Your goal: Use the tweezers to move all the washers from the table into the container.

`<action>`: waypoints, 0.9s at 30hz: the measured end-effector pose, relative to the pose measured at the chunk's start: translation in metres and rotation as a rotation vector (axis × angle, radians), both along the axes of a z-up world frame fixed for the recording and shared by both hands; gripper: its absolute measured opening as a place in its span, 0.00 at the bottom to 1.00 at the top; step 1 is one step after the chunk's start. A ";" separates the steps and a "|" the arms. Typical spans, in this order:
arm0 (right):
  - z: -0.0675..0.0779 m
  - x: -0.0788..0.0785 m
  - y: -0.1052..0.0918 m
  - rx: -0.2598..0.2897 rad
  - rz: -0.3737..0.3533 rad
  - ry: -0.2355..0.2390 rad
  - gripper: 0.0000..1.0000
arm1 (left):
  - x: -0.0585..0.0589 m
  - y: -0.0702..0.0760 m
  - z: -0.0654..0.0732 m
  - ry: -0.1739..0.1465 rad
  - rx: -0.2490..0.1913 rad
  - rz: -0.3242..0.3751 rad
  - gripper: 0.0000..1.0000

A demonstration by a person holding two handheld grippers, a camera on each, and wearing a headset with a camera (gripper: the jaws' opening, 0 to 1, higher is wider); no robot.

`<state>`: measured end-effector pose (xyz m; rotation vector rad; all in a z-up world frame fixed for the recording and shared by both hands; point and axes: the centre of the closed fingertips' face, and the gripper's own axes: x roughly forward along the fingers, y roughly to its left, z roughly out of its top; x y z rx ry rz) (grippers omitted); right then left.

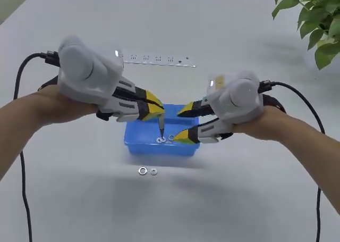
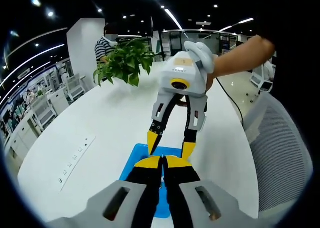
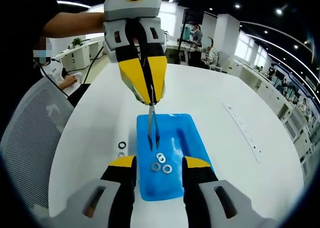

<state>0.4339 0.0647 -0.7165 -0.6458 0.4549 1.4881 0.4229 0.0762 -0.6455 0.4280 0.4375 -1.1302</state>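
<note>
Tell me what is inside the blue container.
Three washers lie inside the container, with the tips of the tweezers close by. The jaws of the right gripper hide part of its near end.

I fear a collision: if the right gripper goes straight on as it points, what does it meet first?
Probably the tweezers held by the left gripper, over the container; depth unclear.

Your head view looks down and forward over table [image 1: 239, 199], close. Your two gripper views face each other across tub [image 3: 180, 133], very near; all three share tub and table
</note>
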 end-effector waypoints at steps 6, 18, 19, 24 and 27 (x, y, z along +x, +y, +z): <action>0.006 -0.004 -0.012 0.014 -0.051 0.011 0.43 | -0.005 0.001 0.009 0.002 0.012 -0.010 0.05; 0.010 -0.016 -0.030 0.038 -0.137 0.037 0.57 | -0.019 -0.003 0.017 0.016 0.019 -0.035 0.05; 0.009 -0.017 -0.031 0.039 -0.142 0.038 0.59 | -0.021 -0.004 0.017 0.019 0.022 -0.038 0.05; 0.009 -0.023 -0.037 0.052 -0.175 0.052 0.64 | -0.030 -0.005 0.016 0.028 0.027 -0.052 0.05; 0.009 -0.028 -0.041 0.060 -0.192 0.059 0.68 | -0.035 -0.006 0.014 0.035 0.029 -0.057 0.05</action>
